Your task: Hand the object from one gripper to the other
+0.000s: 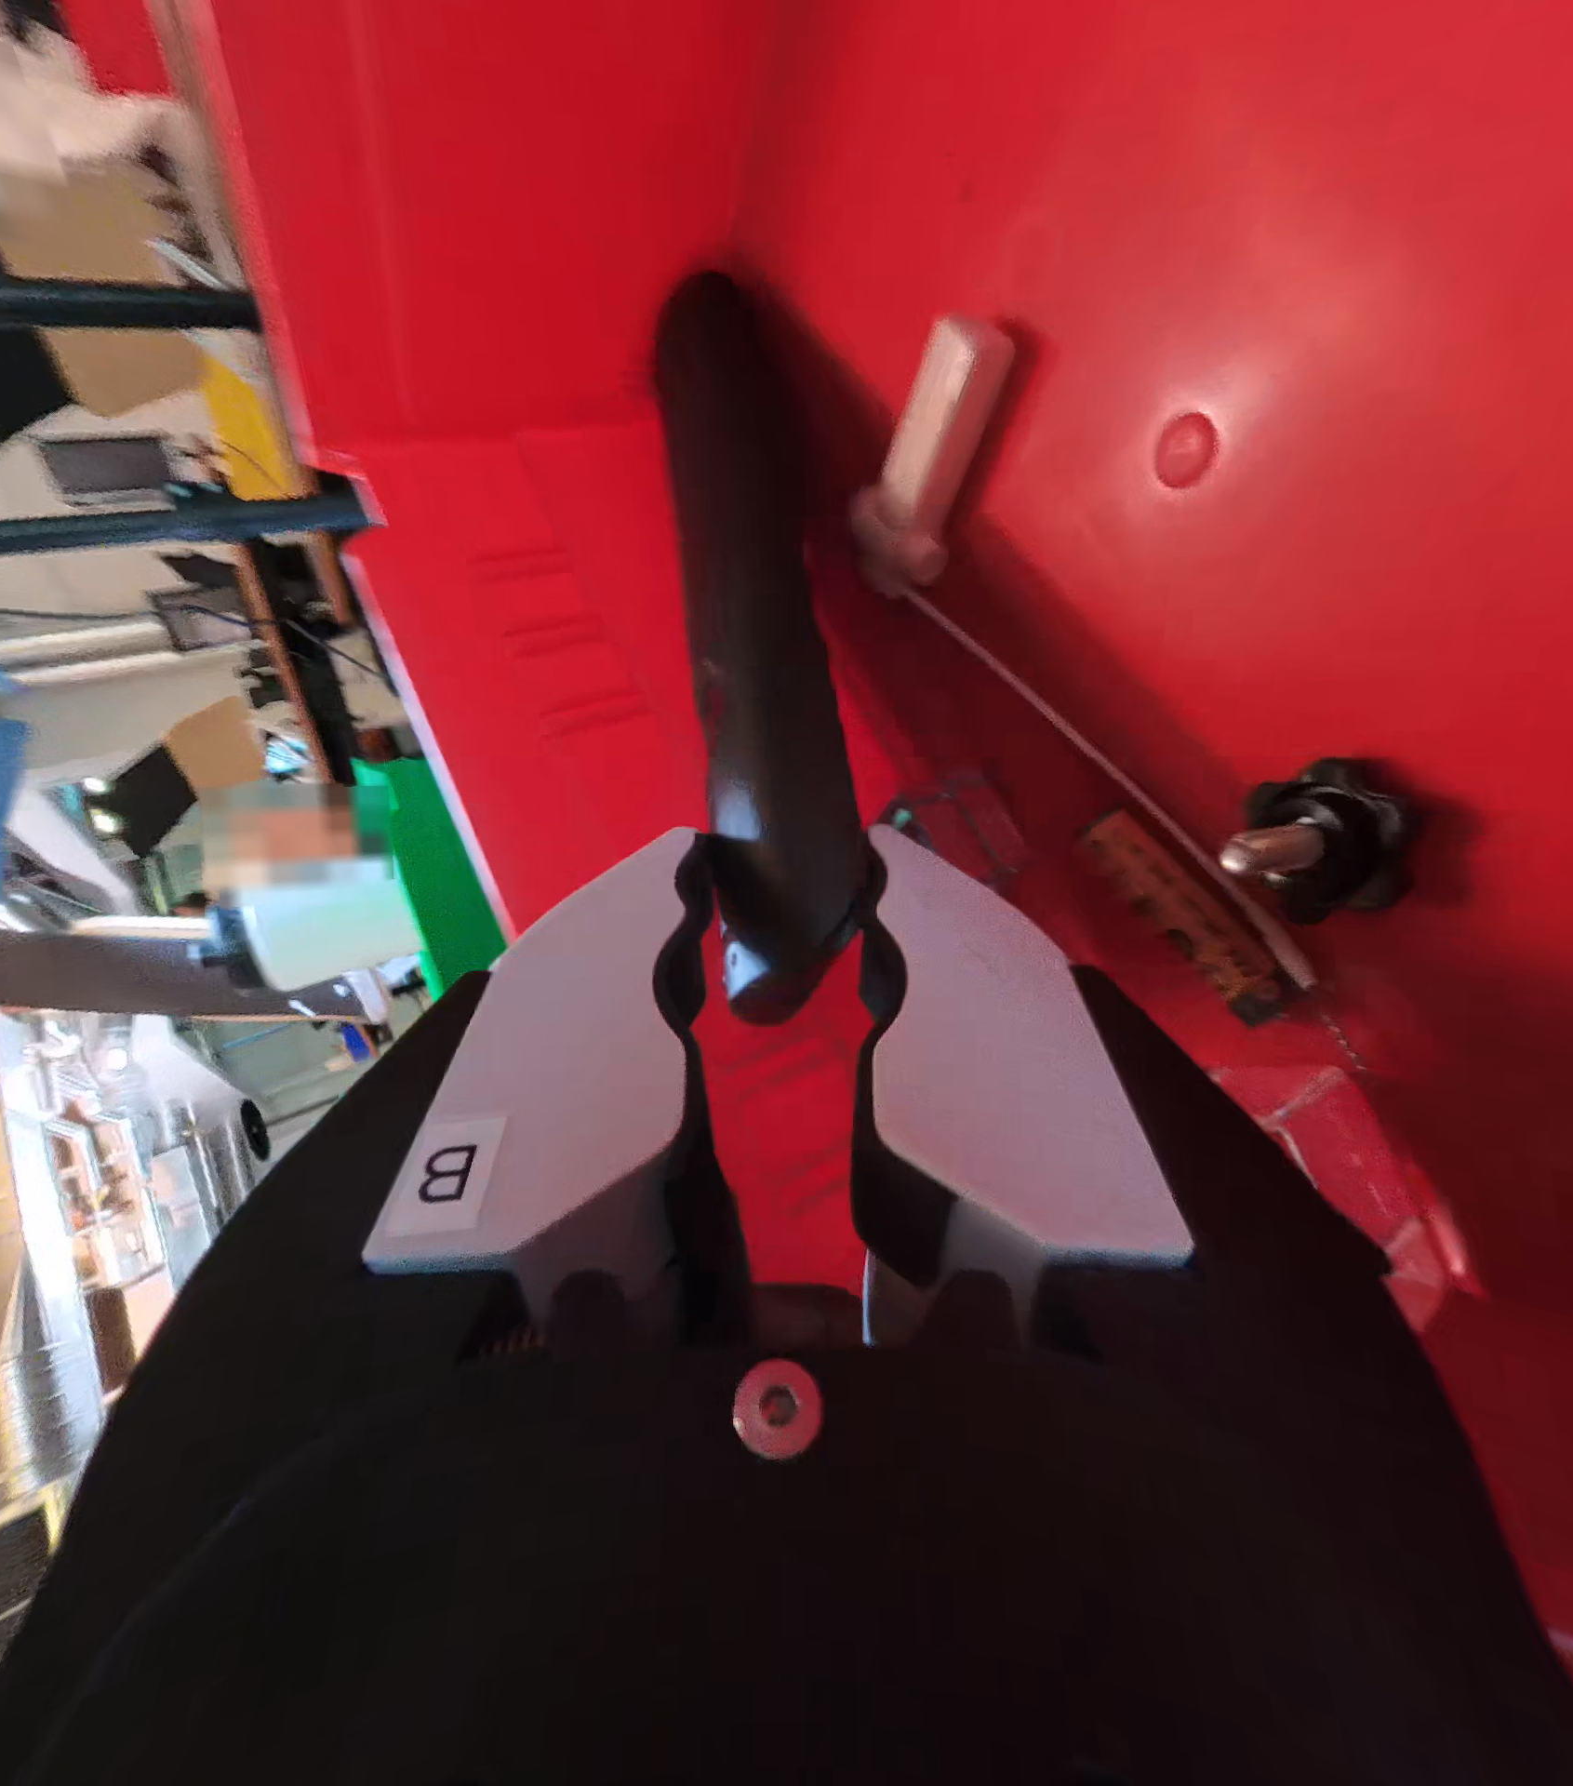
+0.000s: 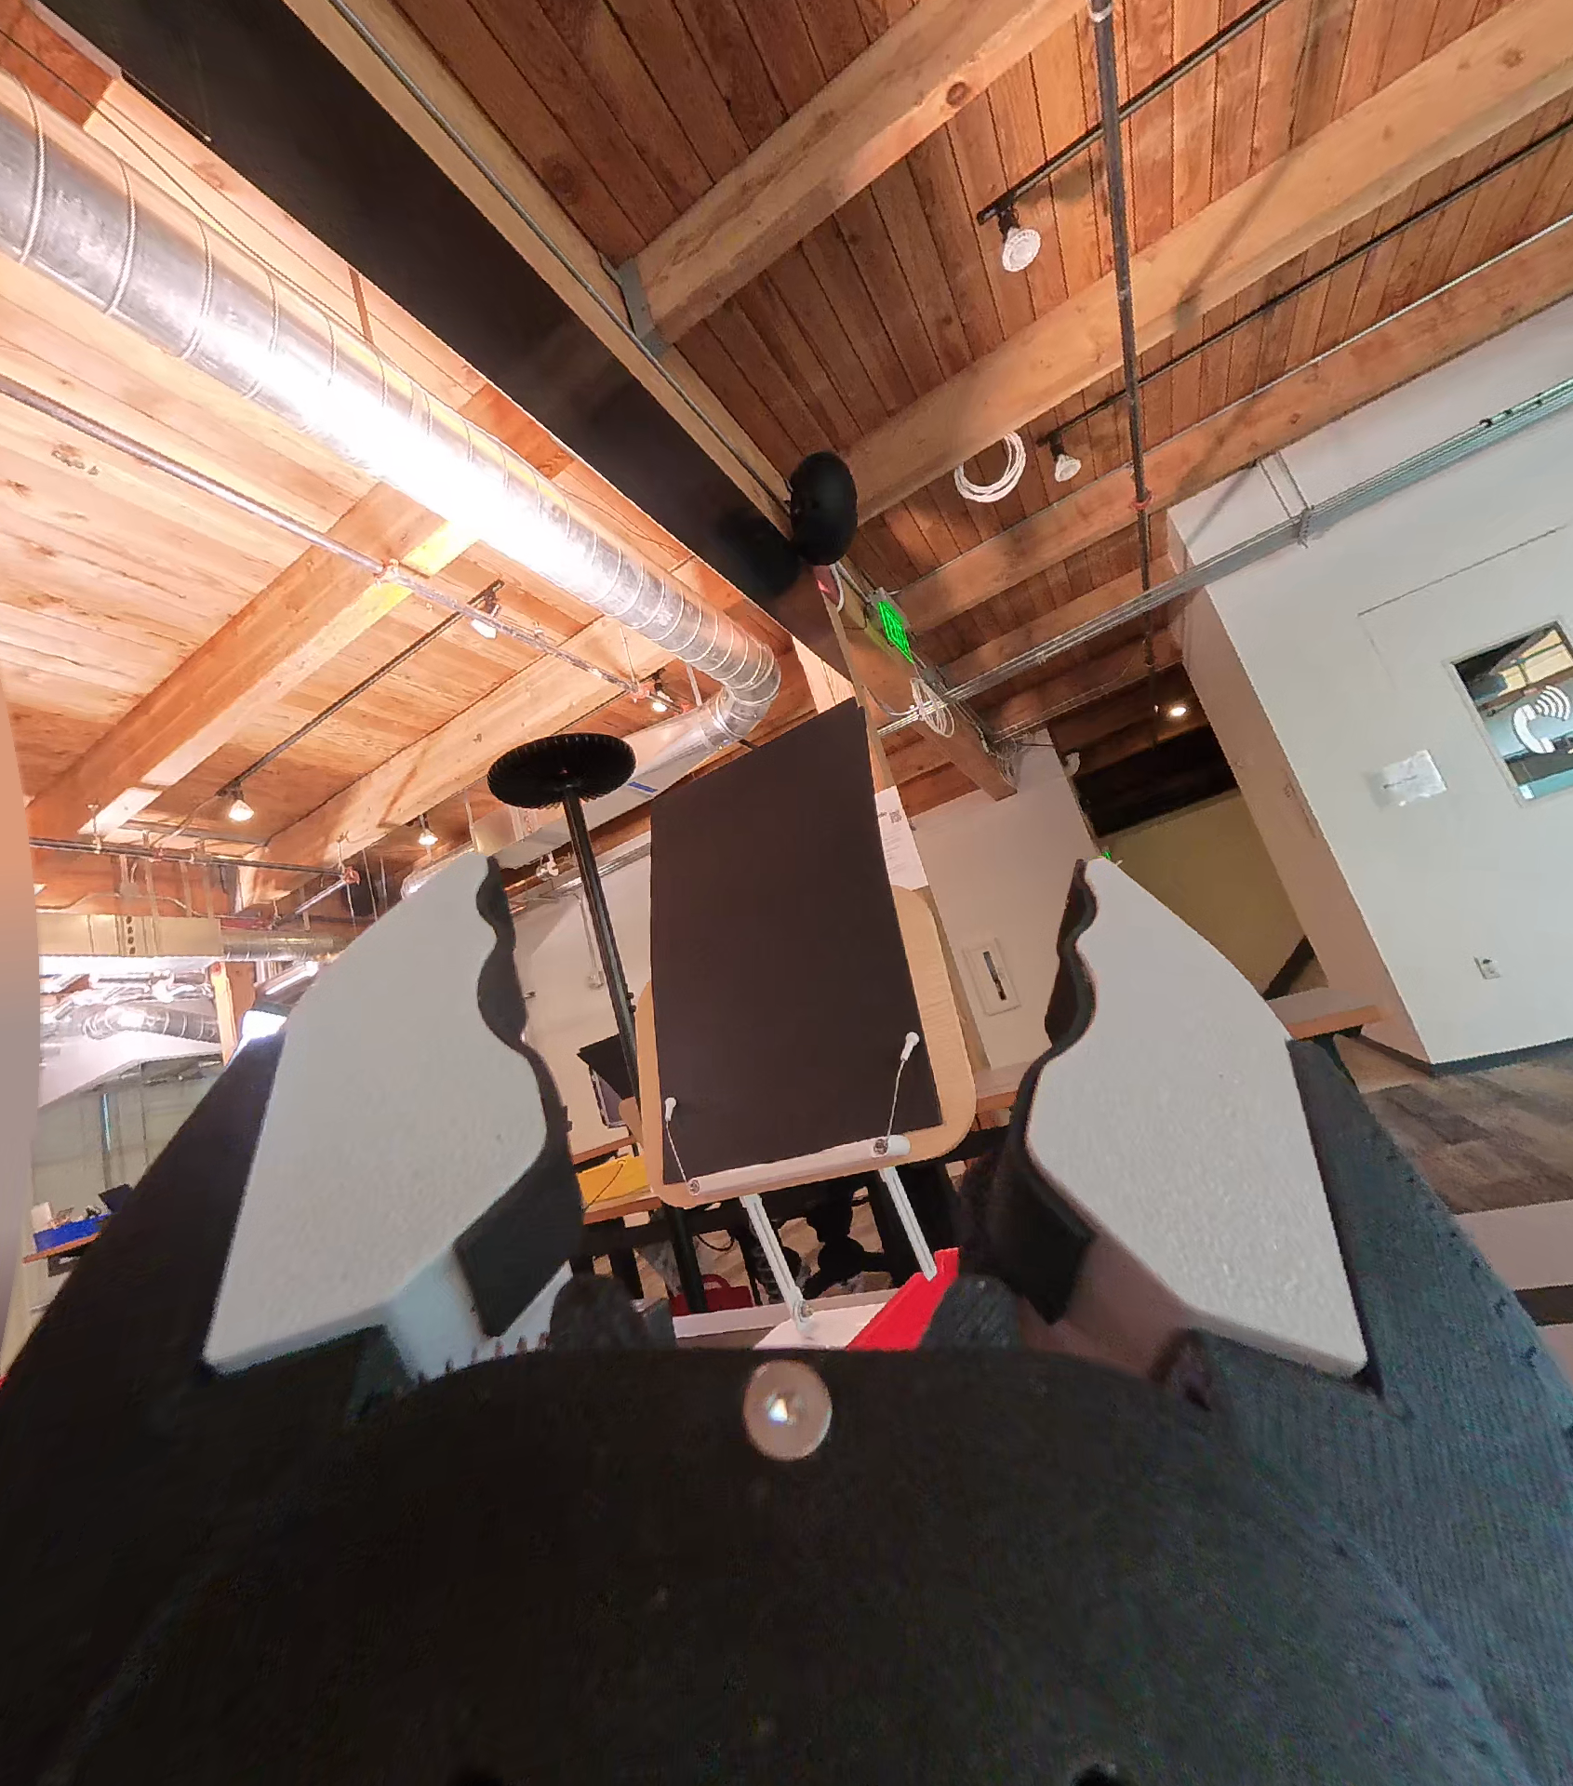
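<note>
In the left wrist view my left gripper is shut on the near end of a long black rod-like object. The rod reaches away from me into a red plastic bin, and its far end lies near the bin's corner. In the right wrist view my right gripper is open and empty. It points upward toward a wooden ceiling. The black rod does not show in the right wrist view.
Inside the red bin lie a white plug with a thin cable, a black knob with a metal bolt and a small brown strip. The right wrist view shows a dark board on a wooden stand and a black pole lamp. Left tips to right tips: about 65 cm.
</note>
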The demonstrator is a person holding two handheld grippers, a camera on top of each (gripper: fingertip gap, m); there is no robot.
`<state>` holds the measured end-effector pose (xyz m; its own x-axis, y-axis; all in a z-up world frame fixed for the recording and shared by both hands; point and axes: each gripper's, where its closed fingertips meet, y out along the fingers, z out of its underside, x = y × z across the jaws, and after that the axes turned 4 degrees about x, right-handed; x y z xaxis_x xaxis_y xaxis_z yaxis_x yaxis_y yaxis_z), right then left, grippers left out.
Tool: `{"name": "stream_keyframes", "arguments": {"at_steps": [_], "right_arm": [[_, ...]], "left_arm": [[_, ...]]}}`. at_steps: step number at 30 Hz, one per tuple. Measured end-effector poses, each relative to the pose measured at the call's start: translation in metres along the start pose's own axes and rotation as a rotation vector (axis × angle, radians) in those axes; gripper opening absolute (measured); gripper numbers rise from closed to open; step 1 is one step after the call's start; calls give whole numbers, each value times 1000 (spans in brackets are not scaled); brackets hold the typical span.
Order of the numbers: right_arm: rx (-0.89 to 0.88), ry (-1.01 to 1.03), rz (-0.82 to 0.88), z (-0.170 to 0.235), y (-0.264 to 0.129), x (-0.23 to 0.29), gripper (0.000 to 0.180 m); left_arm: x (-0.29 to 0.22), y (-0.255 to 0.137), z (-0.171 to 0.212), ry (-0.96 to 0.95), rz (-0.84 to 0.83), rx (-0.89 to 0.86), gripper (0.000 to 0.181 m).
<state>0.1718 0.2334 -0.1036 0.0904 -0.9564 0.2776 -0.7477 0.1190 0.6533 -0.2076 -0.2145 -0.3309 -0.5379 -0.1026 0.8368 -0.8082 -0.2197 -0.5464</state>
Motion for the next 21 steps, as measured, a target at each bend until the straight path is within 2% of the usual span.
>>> {"name": "stream_keyframes", "arguments": {"at_steps": [4,8,12,21], "right_arm": [[-7,10,-2,-1,-1,0,105],[0,9,1,1,-1,0,104],[10,3,-5,3,-1,1,102],[106,17,-109,26,4,26,94]], "left_arm": [[15,-23,-15,-138,26,-184,24],[40,-43,-18,-247,-23,-318,22],[57,-74,-24,-400,40,-501,23],[77,-199,-43,-752,324,-1155,23]]}}
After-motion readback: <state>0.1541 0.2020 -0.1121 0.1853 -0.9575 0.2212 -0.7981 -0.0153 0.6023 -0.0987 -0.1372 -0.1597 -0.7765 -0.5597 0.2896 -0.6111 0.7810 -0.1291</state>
